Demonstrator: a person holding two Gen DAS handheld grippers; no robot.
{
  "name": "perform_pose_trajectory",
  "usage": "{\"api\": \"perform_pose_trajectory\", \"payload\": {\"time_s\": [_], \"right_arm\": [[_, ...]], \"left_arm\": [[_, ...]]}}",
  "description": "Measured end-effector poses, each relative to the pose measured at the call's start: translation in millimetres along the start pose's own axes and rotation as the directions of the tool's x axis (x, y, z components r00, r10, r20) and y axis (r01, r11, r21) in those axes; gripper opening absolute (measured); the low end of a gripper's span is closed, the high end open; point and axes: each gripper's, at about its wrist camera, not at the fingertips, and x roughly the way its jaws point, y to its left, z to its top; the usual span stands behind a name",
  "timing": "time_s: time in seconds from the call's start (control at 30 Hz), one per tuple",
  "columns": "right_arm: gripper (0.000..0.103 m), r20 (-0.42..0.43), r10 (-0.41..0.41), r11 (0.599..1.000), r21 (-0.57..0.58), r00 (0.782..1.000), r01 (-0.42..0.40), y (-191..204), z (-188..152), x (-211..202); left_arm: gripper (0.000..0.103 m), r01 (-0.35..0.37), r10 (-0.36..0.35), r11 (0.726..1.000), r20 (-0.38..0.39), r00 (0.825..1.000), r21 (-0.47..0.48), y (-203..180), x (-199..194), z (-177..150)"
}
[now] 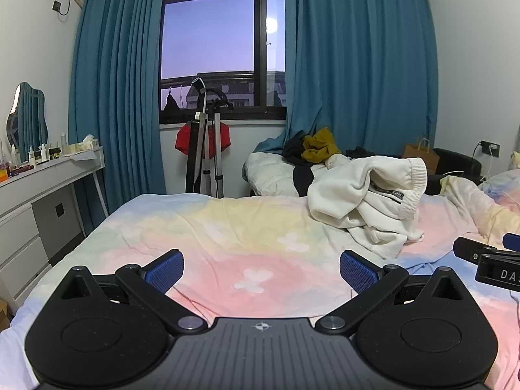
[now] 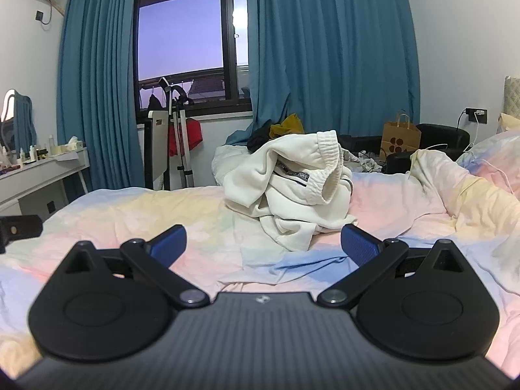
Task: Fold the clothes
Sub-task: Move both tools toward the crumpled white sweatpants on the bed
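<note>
Clothing first: a cream-white sweatshirt (image 2: pixel 292 182) sits crumpled in a heap on the pastel rainbow duvet (image 2: pixel 156 214), ribbed hem turned up on top, a dark label showing in the folds. Right gripper (image 2: pixel 264 243) hovers just short of it, blue pads (image 2: pixel 359 247) spread wide, nothing between them, the garment's near edge lying past the tips. Left gripper (image 1: pixel 261 271) hangs over bare duvet further left, jaws equally wide and empty, the sweatshirt up and to its right. Beyond the bed, a white pillow carries a pile of dark and mustard clothes (image 1: pixel 317 149). Teal curtains (image 1: pixel 357 65) frame a dusk window; a brown paper bag (image 2: pixel 399 141) stands at right, a white dressing table (image 1: pixel 48 175) at left.
</note>
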Motion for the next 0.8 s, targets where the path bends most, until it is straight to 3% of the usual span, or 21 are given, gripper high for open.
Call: {"api": "perform_pose_trajectory", "payload": {"time_s": [0.27,0.8], "right_arm": [[0.103,-0.002,-0.009,1.000,0.007,1.000,0.009,0,1,2],[0.103,0.003,-0.024,1.000,0.016,1.000,0.024,-2,-1,5]], "left_arm": [[0.103,-0.006,0.005,1.000,0.015,1.000,0.029,0,0,-10],[0.103,0.015,-0.015,0.999,-0.014,1.000,-0.032,3,9,-14]]}}
